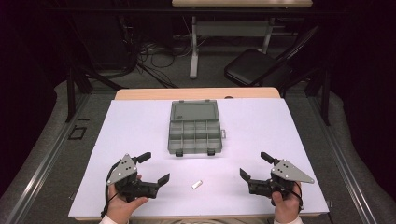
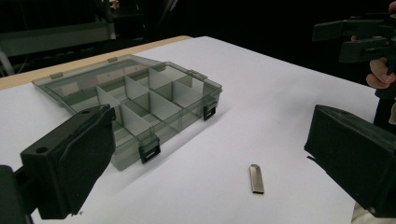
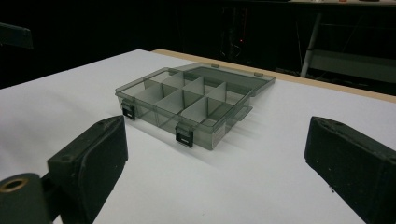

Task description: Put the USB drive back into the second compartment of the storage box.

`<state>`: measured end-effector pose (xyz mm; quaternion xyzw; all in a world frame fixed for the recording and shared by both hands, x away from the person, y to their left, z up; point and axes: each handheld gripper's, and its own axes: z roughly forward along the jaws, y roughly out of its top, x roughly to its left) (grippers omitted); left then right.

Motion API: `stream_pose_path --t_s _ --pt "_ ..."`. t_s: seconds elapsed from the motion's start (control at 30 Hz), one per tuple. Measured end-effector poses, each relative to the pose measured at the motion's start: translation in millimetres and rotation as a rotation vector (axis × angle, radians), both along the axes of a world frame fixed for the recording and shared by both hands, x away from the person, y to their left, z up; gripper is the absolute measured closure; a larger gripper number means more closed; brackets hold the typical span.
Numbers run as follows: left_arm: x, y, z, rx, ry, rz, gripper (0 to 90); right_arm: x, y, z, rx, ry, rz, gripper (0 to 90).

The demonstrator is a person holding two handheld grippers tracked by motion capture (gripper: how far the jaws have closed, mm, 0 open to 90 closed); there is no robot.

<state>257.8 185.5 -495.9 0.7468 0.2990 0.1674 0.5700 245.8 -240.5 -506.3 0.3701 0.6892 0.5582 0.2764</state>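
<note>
Just one box [image 1: 194,127], one clip [image 1: 197,185]

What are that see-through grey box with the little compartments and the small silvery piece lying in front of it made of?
The smoky grey compartment box looks like translucent hard plastic: its dividers and the white sheet show through its walls, and its two front latches are opaque black. The small flat silvery piece looks like metal, with a dull brushed sheen, though metallised plastic cannot be ruled out.
</note>
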Motion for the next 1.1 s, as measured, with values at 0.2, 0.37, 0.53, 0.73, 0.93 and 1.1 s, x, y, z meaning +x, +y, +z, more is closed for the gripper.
stream_pose_path --t_s 0.2,0.37,0.53,0.73,0.93,1.1 --pt "2.1 -11.7 4.9 0.025 0.005 -0.012 1.9 1.7 -2.0 0.3 -0.001 0.008 -0.002 5.8" --pt "5.6 -19.0 9.1 0.036 0.015 -0.012 1.9 2.2 -1.6 0.5 0.001 0.011 0.000 6.1" --pt "9.5 -24.9 13.6 0.047 0.024 -0.015 2.4 3.2 -0.3 0.0 0.003 0.013 0.005 6.2" --pt "14.7 -32.6 17.7 0.043 0.031 -0.015 4.4 4.4 0.4 0.3 0.009 0.011 0.007 6.2" --pt "18.8 -41.0 19.2 0.043 0.040 -0.022 5.9 5.4 1.1 0.4 0.010 0.014 0.013 6.3" --pt "19.1 -47.6 20.1 0.060 0.040 -0.036 5.9 6.8 1.7 0.3 0.012 0.012 0.018 6.4"
